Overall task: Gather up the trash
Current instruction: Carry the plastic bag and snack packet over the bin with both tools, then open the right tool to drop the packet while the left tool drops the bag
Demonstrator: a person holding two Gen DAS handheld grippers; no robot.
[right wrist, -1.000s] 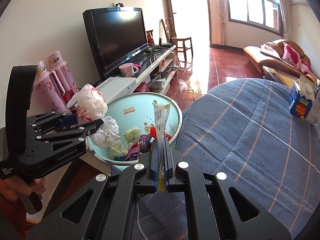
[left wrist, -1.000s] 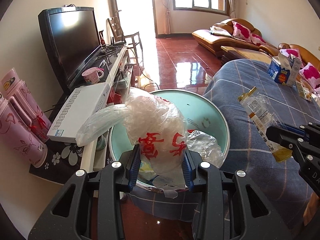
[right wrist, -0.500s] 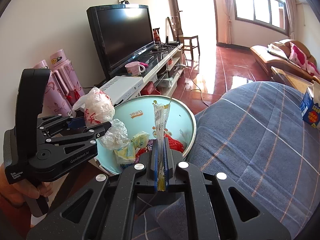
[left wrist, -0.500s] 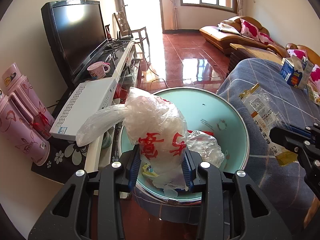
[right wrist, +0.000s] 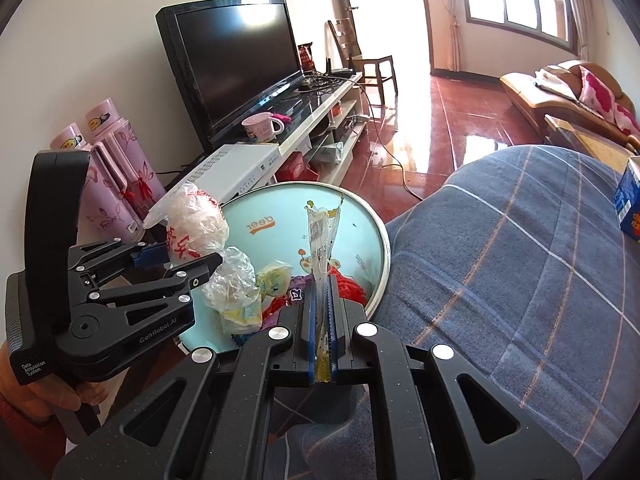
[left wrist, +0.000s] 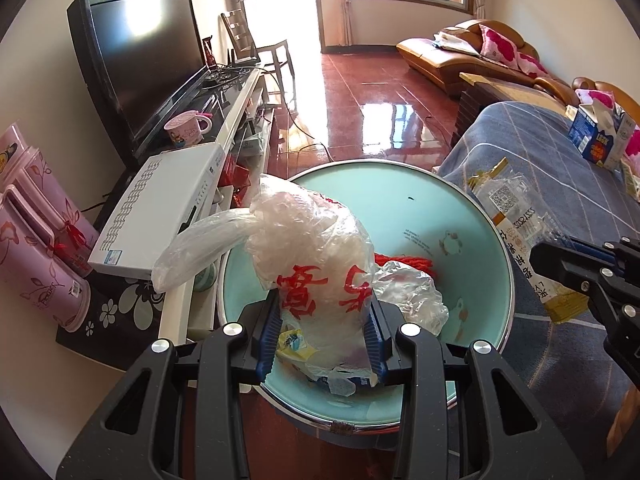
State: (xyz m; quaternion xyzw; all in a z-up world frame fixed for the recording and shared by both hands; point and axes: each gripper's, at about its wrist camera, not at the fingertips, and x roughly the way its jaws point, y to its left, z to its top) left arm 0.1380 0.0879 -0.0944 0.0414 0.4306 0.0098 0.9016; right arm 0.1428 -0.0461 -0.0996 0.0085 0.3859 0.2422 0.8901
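Left gripper (left wrist: 324, 334) jaws clamp red-lettered plastic bag (left wrist: 316, 256); right gripper (right wrist: 321, 312) jaws clamp wrapper (right wrist: 322, 236) over "deer" bin (right wrist: 372, 216)

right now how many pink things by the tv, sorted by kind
pink thermos flasks: 2
pink mug: 1
total: 3

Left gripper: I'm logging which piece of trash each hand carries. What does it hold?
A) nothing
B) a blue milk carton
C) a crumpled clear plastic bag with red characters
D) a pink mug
C: the left gripper is clamped on the crumpled plastic bag with red print, above the turquoise bin.
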